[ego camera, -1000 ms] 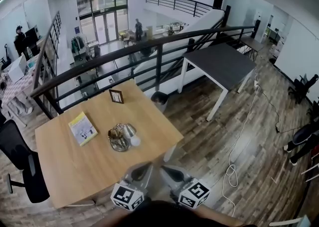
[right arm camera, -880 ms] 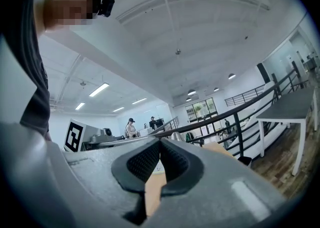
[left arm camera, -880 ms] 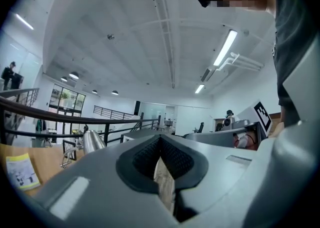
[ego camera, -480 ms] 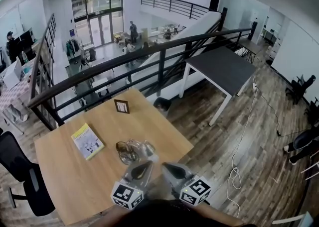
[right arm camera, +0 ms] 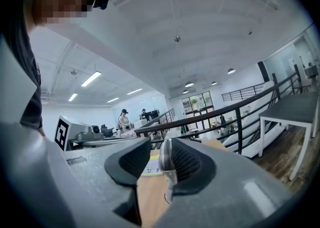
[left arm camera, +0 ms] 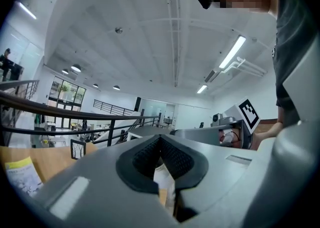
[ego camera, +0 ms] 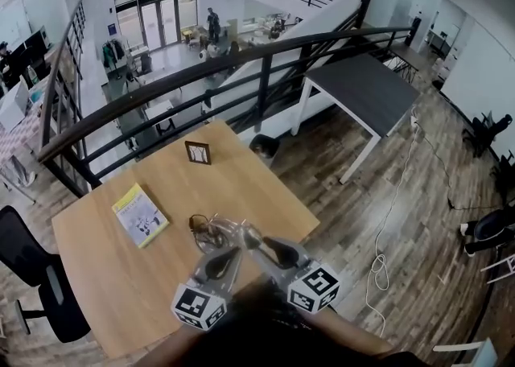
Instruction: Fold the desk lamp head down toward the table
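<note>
- The yellow book (ego camera: 141, 214) lies flat on the table (ego camera: 249, 188), well off to the left of both sets of fingers. It is out of the way, so I think it has no part in this job.
- The little picture frame (ego camera: 197, 152) stands near the far edge of the table, well past the fingertips. It looks like it is just sitting there too.
- The desk lamp (ego camera: 221, 231) stands on the table right at the fingertips, close to the near edge. Its shiny head is the part that has to go down, and it does not look folded yet.
- The left gripper (ego camera: 228, 257) comes at the lamp from the left side. Its two fingers are together at the tips and pinch nothing. A pale bit shows through the gap lower down, and I cannot tell what it is. I think this gripper is kept close so it can steady the lamp.
- The right gripper (ego camera: 265, 245) comes from the right side. Its fingers have just been opening and now stand apart. The lamp's shiny stalk stands between them, right beside the right-hand pad (right arm camera: 187, 164) and away from the other pad, so it is not squeezed. I think the fingers made room to fit around the lamp and take hold of it.
</note>
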A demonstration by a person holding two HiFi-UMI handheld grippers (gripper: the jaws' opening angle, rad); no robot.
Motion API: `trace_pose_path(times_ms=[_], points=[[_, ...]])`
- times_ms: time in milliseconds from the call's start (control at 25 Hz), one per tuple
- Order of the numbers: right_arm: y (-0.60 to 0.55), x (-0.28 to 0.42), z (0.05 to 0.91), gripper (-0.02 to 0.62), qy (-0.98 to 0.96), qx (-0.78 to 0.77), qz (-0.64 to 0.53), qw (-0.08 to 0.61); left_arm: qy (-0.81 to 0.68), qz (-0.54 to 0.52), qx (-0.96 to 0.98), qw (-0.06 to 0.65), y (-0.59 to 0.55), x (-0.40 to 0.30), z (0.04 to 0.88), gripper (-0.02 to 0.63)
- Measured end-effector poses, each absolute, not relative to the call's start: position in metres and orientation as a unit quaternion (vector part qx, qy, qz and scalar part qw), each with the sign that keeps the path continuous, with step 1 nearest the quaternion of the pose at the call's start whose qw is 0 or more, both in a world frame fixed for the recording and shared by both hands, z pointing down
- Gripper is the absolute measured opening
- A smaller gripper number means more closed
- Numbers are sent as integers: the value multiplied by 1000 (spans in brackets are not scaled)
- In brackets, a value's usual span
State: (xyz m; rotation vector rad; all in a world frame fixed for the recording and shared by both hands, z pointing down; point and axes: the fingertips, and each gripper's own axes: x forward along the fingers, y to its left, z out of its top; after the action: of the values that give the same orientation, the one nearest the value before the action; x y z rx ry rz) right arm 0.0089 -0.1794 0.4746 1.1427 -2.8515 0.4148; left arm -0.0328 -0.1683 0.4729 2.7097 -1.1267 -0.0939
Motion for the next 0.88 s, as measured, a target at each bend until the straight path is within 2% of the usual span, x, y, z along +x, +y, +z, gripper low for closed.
trace_pose_path(times_ms=[400, 880], points=[[-211, -12, 514, 251, -925, 331, 156, 106, -409, -30, 904, 123, -198, -50, 482, 2], [-211, -17, 518, 264, -931, 304, 147, 137, -410, -28, 899, 150, -212, -53, 492, 2]])
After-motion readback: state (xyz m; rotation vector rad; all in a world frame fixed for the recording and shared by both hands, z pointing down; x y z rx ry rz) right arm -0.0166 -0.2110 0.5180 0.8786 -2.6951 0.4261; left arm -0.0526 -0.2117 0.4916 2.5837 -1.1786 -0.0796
